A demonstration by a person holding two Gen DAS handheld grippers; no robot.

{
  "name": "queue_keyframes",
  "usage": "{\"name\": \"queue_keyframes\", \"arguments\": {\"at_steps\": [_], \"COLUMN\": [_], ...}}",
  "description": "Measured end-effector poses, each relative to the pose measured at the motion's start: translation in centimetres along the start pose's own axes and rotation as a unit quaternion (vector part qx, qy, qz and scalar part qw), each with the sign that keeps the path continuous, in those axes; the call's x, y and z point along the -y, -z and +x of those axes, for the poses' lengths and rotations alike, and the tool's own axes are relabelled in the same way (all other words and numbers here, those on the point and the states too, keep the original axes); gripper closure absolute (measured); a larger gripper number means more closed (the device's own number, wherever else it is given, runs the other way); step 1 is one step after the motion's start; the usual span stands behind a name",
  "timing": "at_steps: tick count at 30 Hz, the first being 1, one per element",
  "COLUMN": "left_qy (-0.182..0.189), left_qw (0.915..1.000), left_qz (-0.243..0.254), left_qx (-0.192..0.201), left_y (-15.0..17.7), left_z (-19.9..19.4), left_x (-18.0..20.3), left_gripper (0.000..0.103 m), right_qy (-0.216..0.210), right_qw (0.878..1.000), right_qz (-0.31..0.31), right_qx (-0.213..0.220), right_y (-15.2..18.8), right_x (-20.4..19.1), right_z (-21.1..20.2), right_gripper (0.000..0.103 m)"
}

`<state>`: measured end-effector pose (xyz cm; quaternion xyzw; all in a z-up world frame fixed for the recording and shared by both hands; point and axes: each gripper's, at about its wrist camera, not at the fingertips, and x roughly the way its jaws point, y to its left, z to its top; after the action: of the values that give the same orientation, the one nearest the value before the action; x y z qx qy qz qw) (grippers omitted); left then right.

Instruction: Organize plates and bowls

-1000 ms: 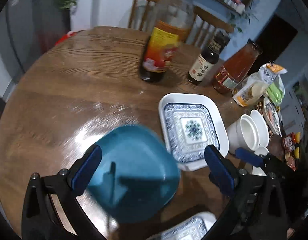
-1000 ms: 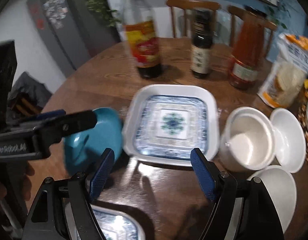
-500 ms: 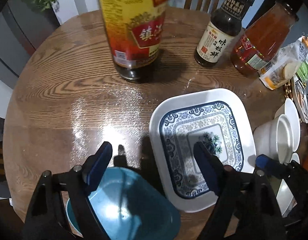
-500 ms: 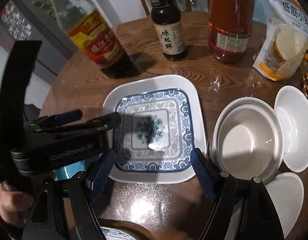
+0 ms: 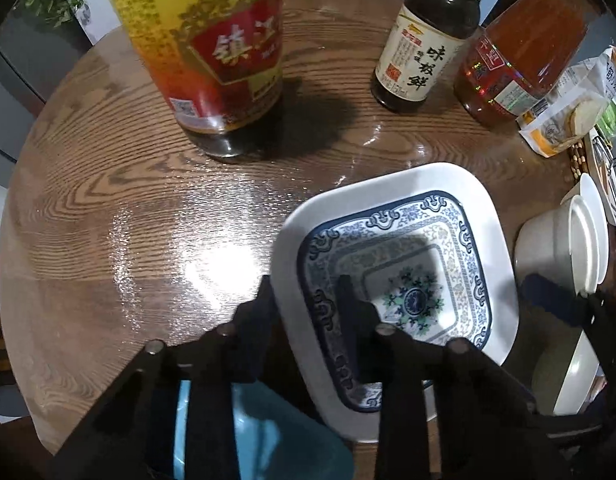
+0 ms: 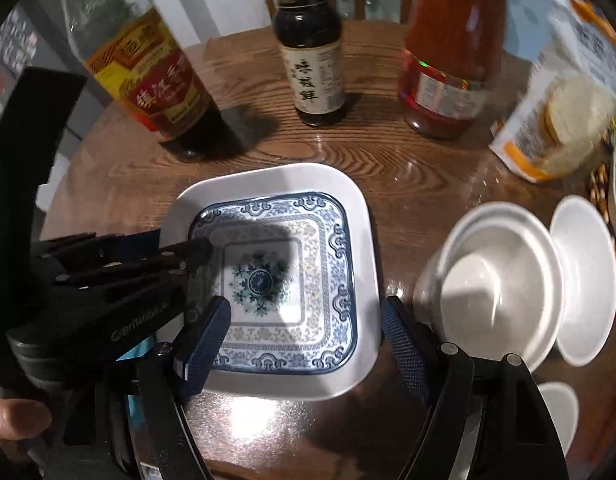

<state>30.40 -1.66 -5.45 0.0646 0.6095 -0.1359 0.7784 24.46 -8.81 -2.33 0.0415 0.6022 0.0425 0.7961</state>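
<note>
**Left gripper pinches the edge of the square plate**

The square plate [image 5: 392, 280] is white w/ a blue pattern and a flower in the middle. It sits on the round wood table [image 5: 108, 200], in front of the bottles. The left gripper [image 5: 304, 296] has its two fingers close together on the plate's left edge: one finger is outside the rim, the other is inside on the blue part. From the right wrist cam you see the same thing, w/ the left gripper [image 6: 176, 248] coming in from the left onto the plate [image 6: 276, 280].

The right gripper [image 6: 304, 340] has its fingers wide apart & holds nothing. Its blue pads sit over the near edge of the plate, one by the near left corner and one by the near right corner. Can't tell if they touch it.

A teal bowl [image 5: 260, 432] is right under the left gripper, just beside the plate's near left side. White bowls [image 6: 496, 280] are to the right of the plate, one set inside another, w/ one more white bowl [image 6: 584, 276] touching them on the far right. A small white dish [image 6: 560, 408] is near the bottom right.

Behind the plate stand 3 bottles: a big vinegar bottle [image 5: 212, 48] w/ a yellow and red label, a small dark sauce bottle [image 5: 424, 44], and a red sauce bottle [image 5: 520, 48]. A food bag [image 6: 556, 112] is at the far right.
</note>
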Motion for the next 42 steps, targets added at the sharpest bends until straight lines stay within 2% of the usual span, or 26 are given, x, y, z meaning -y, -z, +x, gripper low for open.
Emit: {"name": "queue_keyframes", "arguments": {"at_steps": [1, 3, 6, 11, 14, 18, 23, 26, 29, 31, 33, 34, 39, 42], "left_qy": [0.001, 0.007, 0.007, 0.005, 0.004, -0.003, 0.006, 0.009, 0.012, 0.015, 0.014, 0.012, 0.004, 0.009], "left_qw": [1.0000, 1.0000, 1.0000, 1.0000, 1.0000, 1.0000, 1.0000, 0.9999, 0.9999, 0.9998, 0.9997, 0.9997, 0.9997, 0.9992], "left_qz": [-0.001, -0.001, 0.003, 0.006, 0.005, 0.003, 0.004, -0.004, -0.006, -0.013, -0.020, -0.018, -0.009, -0.018], "left_qx": [0.000, 0.000, -0.001, 0.004, 0.003, 0.005, 0.002, 0.003, 0.008, 0.010, 0.010, 0.011, 0.022, 0.035], "left_y": [0.0, 0.3, 0.8, 1.7, 2.1, 2.1, 2.1, 2.1, 1.7, 1.9, 2.0, 2.0, 2.4, 2.6], "left_z": [-0.1, -0.2, -0.6, -1.3, -1.3, -1.3, -1.7, -1.8, -1.4, -1.3, -1.2, -1.2, -1.5, -2.2], "left_x": [-0.2, -0.9, -1.9, -2.7, -2.9, -3.5, -4.0, -4.2, -4.7, -4.8, -5.1, -5.1, -4.6, -5.2], "left_gripper": [0.086, 0.090, 0.090, 0.090, 0.090, 0.090, 0.090, 0.091, 0.091, 0.091, 0.091, 0.090, 0.090, 0.092], "right_qy": [0.005, 0.019, 0.027, 0.010, 0.039, 0.053, 0.057, 0.075, 0.087, 0.095, 0.110, 0.123, 0.123, 0.100], "right_qw": [1.000, 0.999, 0.998, 0.999, 0.997, 0.997, 0.991, 0.988, 0.985, 0.984, 0.981, 0.978, 0.980, 0.986], "right_qz": [-0.006, -0.026, -0.048, -0.040, -0.062, -0.064, -0.109, -0.128, -0.139, -0.143, -0.155, -0.159, -0.151, -0.129], "right_qx": [-0.002, -0.003, -0.006, -0.005, -0.011, -0.005, -0.045, -0.052, -0.052, -0.053, -0.050, -0.050, -0.035, -0.018], "right_y": [-0.1, -0.5, -1.1, -1.7, -2.1, -2.9, -3.6, -3.9, -4.0, -4.3, -4.5, -4.5, -4.5, -4.0], "right_x": [-0.2, -0.7, -0.8, 0.4, -0.5, -0.8, -2.2, -2.6, -2.6, -2.1, -1.7, -1.4, -0.7, 0.2], "right_z": [0.1, 0.2, 0.6, -0.1, 0.3, 0.6, 2.7, 3.4, 3.5, 3.5, 3.7, 3.8, 3.6, 2.5], "right_gripper": [0.026, 0.027, 0.031, 0.036, 0.037, 0.037, 0.037, 0.039, 0.050, 0.062, 0.083, 0.089, 0.090, 0.092]}}
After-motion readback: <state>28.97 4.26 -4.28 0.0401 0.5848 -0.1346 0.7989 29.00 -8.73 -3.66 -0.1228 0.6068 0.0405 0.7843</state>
